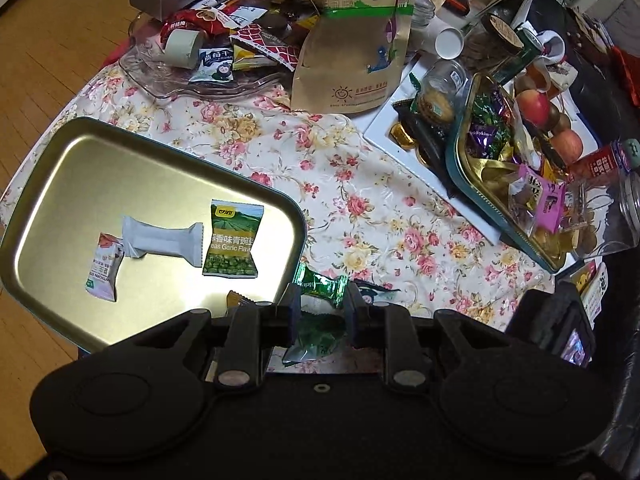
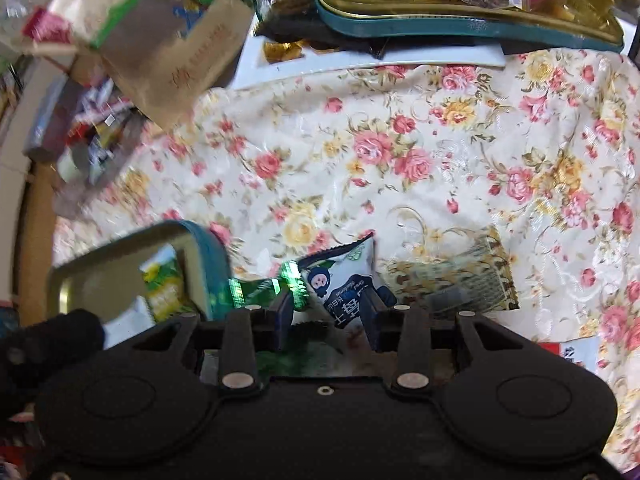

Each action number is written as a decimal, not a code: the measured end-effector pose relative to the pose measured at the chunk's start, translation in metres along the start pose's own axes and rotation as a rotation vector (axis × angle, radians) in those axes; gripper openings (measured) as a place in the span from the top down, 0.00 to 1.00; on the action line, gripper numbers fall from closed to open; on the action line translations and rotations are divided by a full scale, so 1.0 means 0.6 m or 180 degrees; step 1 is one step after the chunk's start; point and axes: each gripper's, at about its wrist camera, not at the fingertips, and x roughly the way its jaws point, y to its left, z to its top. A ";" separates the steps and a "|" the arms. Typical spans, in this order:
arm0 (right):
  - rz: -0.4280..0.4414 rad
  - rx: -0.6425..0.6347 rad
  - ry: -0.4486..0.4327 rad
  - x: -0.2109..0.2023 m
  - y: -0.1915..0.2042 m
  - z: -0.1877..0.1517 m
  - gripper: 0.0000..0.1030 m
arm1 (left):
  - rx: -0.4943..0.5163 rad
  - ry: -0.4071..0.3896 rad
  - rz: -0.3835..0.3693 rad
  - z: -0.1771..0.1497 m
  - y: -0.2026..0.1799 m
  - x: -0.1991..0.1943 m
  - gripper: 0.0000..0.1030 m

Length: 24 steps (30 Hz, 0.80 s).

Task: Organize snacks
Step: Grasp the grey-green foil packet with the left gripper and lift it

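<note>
At the left of the left wrist view, a shallow metal tray [image 1: 60, 184] with rounded corners and a raised rim is seen overhanging the cloth's edge toward the wooden floor [image 1: 48, 52]. Three packets lie apart on its smooth, matte base: a small pink-and-white sachet [image 1: 105, 267], a white crimped-end bar wrapper [image 1: 162, 242] touching it, and a green pea packet [image 1: 233, 239] beside that. Most of the tray's floor is left bare. A crinkled green foil candy [image 1: 320, 312] is clamped by the left gripper [image 1: 320, 305] just outside the tray's near right corner. To the right, a broad stretch of glossy floral tablecloth [image 1: 360, 208] lies open, bounded by a kraft paper pouch [image 1: 352, 48] at the back and a teal-rimmed tin [image 1: 476, 200] heaped with wrapped sweets.

In the blurred right wrist view, a white blueberry-print sachet [image 2: 344, 280] is grasped by the right gripper [image 2: 330, 304], its pads pressed on either side, above the cloth just right of the tray's teal outer wall [image 2: 212, 264].
</note>
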 end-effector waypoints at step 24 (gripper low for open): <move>0.0309 0.0190 -0.0105 0.005 0.029 0.026 0.61 | -0.0227 -0.0160 -0.0016 0.001 0.044 -0.022 0.69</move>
